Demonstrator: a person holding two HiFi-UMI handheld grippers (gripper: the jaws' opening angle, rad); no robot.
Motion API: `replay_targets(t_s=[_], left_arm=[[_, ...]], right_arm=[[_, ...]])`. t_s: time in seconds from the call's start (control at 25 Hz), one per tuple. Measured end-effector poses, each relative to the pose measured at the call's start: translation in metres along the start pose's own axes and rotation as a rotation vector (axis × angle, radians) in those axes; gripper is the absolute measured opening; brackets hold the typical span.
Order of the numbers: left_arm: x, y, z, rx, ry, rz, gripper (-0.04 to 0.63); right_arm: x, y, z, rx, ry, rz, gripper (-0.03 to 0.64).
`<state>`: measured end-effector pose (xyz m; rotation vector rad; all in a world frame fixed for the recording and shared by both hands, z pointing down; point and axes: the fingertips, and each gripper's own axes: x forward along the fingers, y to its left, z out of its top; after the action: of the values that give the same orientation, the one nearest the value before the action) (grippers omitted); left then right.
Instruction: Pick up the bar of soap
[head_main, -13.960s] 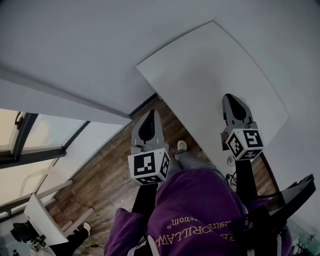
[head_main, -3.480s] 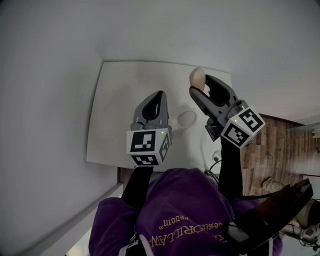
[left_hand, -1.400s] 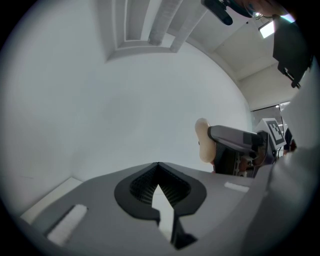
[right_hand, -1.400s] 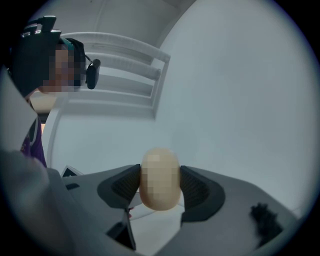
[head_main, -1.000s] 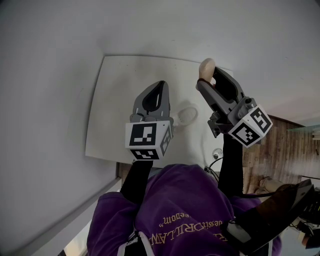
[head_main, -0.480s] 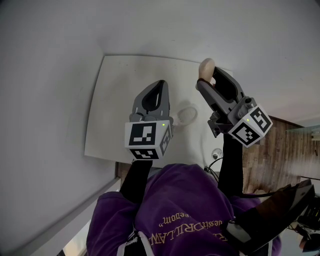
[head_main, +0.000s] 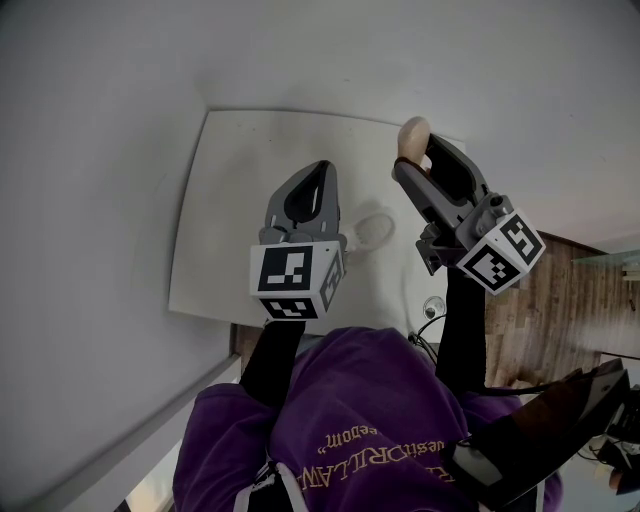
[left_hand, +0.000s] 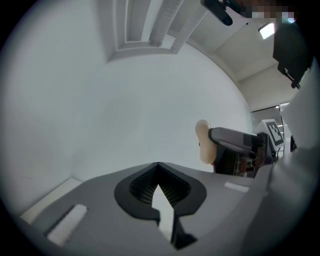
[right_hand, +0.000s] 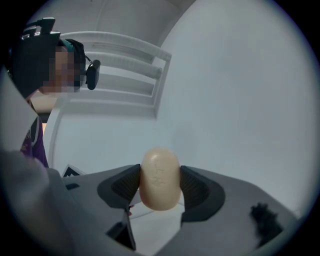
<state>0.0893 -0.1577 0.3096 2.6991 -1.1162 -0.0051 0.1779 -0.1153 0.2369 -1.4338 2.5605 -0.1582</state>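
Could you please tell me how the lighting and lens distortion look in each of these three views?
Head view: flat, dim, greyish light, no glare on the white table. Left gripper view: strong fisheye, black corners, a bright ceiling light at upper right, beyond the left gripper. Right gripper view: same fisheye vignette; the bar of soap in the right gripper is sharp, evenly lit.

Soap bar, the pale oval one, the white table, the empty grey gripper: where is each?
Pale oval soap bar (right_hand: 160, 182): right gripper view, its front face.
White table (head_main: 235, 210): head view, bare top.
Grey left gripper (left_hand: 158, 169): left gripper view, closed jaw tips.
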Motion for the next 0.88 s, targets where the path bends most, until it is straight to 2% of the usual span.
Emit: replay_targets(t_s=[0.88], left_arm=[[-0.0020,0.0030,0.0017,0.004,-0.006,0.009,0.005]], right_arm=[[-0.0030,-0.0035,0.0025,0.008,-0.023,-0.017,0.261]])
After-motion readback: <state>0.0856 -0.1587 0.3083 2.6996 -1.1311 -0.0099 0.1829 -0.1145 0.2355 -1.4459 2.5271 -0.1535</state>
